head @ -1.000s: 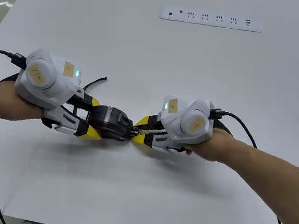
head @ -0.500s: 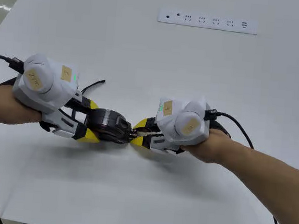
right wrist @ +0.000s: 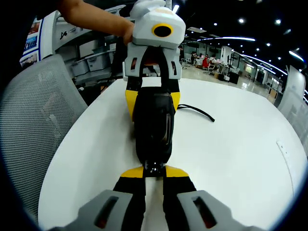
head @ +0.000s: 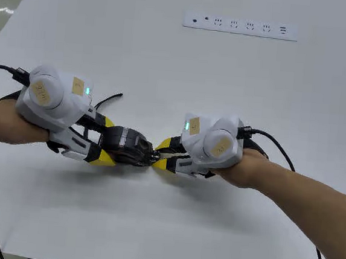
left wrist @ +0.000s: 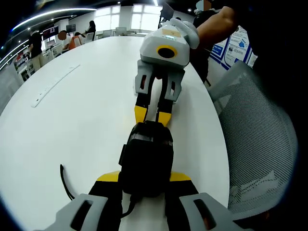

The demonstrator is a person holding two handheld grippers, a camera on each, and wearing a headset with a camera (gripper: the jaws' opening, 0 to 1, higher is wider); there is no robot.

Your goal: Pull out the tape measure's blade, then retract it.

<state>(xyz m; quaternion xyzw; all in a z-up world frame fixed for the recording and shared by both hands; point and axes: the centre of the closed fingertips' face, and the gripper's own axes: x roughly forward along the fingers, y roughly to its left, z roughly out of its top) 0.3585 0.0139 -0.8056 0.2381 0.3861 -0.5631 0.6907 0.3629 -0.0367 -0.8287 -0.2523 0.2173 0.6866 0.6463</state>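
A black tape measure (head: 129, 144) lies low over the white table (head: 184, 70). My left gripper (head: 107, 140) is shut on its case, with a yellow-tipped jaw on each side. In the left gripper view the case (left wrist: 147, 156) sits between that gripper's (left wrist: 144, 178) jaws. My right gripper (head: 160, 153) meets the case's mouth from the right and is shut on the blade's end. A short pale stretch of blade (right wrist: 155, 186) runs back between the right gripper's (right wrist: 155, 172) jaws, and the case (right wrist: 153, 122) stands just beyond the tips. The two grippers are nearly tip to tip.
A white power strip (head: 240, 24) lies at the table's far side. A thin black cable (head: 107, 98) trails behind the left gripper. A grey mesh chair (left wrist: 255, 139) stands at the table's near edge. People sit far off in the room behind.
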